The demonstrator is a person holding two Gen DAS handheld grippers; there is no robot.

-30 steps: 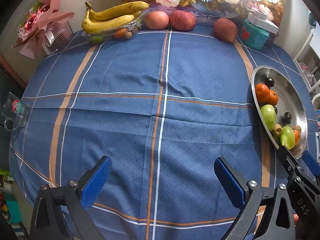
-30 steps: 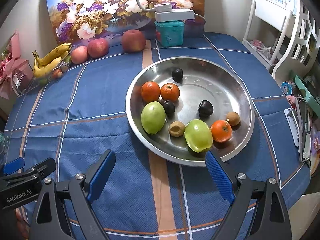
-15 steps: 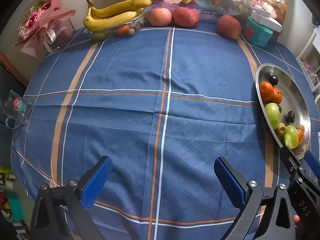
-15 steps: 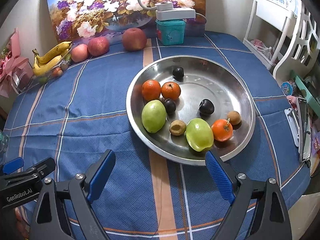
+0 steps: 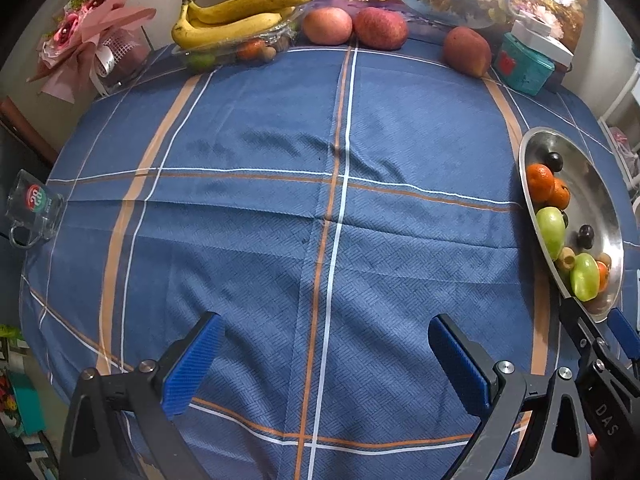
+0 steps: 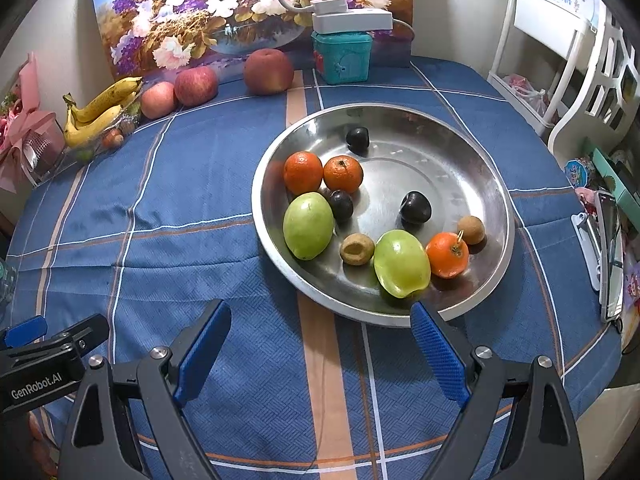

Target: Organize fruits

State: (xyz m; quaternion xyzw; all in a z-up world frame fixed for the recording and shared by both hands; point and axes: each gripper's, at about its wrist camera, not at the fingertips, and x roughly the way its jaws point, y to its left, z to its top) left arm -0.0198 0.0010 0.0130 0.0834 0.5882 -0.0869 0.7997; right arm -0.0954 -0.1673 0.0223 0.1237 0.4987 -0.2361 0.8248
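Both tools, left (image 5: 324, 354) and right (image 6: 320, 344), released, level above the tablecloth (image 5: 280, 220).

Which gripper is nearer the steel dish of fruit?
Right. The right gripper hangs open at the steel dish, its right fingertip by the near rim. The left gripper is open over bare cloth, the dish off to its right.

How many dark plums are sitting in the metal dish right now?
3. One plum near the dish's far side, one beside the left green fruit, one near the middle. Nothing seems hidden.
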